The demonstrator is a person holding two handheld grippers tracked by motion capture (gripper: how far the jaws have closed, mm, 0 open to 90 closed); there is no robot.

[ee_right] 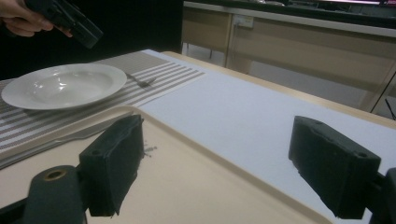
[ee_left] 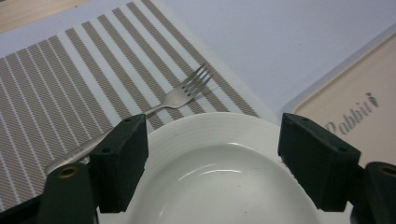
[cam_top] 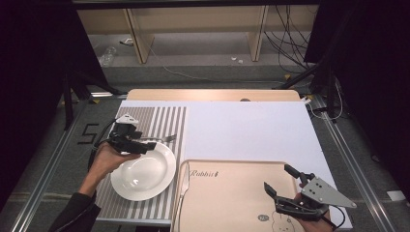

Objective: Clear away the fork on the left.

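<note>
My left gripper [ee_left: 212, 161] hangs wide open over the plate [ee_left: 219, 186], gripping nothing. The fork [ee_left: 180, 95] lies beyond, tines at two o'clock, handle toward eight.

Your left tool [cam_top: 145, 145] hangs with jaws spread wide and empty; your right tool [cam_top: 279, 180] sits low, jaws likewise apart.

Fork [ee_left: 175, 99] handle: disappearing behind the left jaw.
Plate [ee_left: 224, 177]: running off the bottom edge.
Knife [ee_right: 56, 140]: blurring.
</note>
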